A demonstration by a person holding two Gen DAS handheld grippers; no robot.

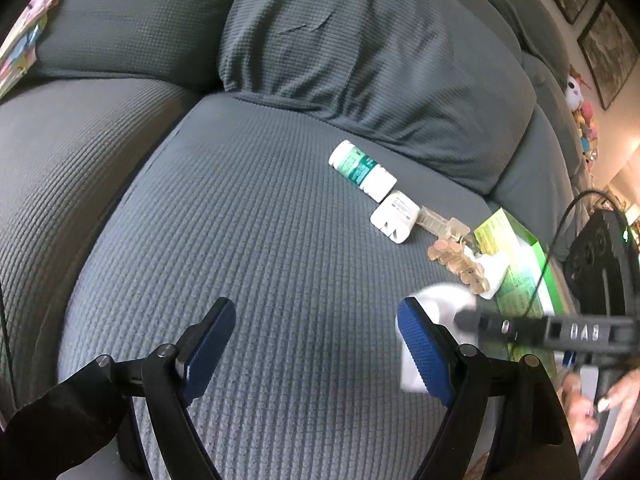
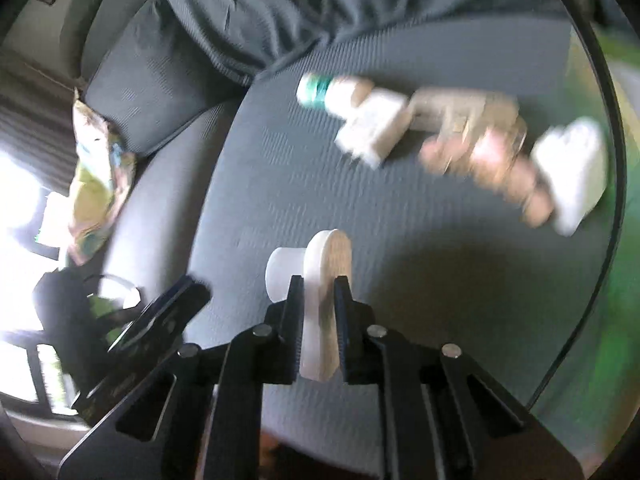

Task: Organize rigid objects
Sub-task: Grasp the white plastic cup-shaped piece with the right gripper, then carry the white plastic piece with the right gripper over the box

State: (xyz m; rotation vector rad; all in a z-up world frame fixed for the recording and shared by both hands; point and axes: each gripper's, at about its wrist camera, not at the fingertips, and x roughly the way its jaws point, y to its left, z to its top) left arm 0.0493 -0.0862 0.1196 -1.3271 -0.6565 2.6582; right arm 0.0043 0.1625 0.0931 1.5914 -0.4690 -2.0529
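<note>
On the grey sofa seat [image 1: 260, 240] lie a white bottle with a green label [image 1: 361, 170], a white charger block [image 1: 394, 218], a clear plastic piece [image 1: 444, 226] and a pile of copper coins [image 1: 460, 260] in a row. My left gripper [image 1: 316, 344] is open and empty above the seat. My right gripper [image 2: 318, 300] is shut on a white plastic piece with a round peg [image 2: 320, 276], held above the seat; it shows blurred in the left wrist view [image 1: 440, 304]. The row of objects is blurred in the right wrist view [image 2: 372, 128].
A grey back cushion [image 1: 360, 60] stands behind the seat. A green box [image 1: 516, 264] and a white item [image 1: 494, 268] lie at the seat's right edge. A colourful packet [image 2: 96, 176] lies on the sofa to the left. A black cable [image 1: 560, 232] runs at the right.
</note>
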